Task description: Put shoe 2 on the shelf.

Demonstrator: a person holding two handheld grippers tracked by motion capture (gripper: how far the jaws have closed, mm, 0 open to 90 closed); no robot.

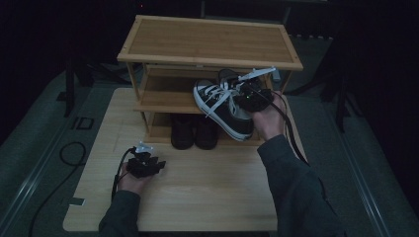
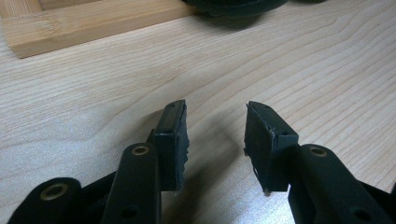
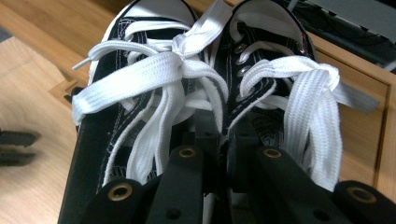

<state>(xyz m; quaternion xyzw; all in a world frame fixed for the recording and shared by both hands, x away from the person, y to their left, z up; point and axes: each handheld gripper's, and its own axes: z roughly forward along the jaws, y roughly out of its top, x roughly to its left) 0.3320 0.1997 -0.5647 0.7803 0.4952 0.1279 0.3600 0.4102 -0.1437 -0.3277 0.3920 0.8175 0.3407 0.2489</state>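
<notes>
Right gripper point(image 1: 245, 95), clamped on a pair of sneakers point(image 1: 222, 101), hovers before the shoe rack point(image 1: 207, 39); level entry onto its middle shelf looks wisest. Left gripper point(image 1: 154, 165) rests apart.

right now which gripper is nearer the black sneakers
Right. The right gripper is shut on the sneakers at the shelf; the left gripper rests open on the table, apart from them.

The sneakers point(image 1: 225, 106) in front of the shoe rack point(image 1: 207, 44) are black canvas with white laces, white toe caps and white stitching. The shoe rack is light honey-coloured wood with fine straight grain, and the boots point(image 1: 193, 132) on its bottom shelf are plain black. The table point(image 1: 207, 187) under the rack is pale wood with wavy grain.
</notes>
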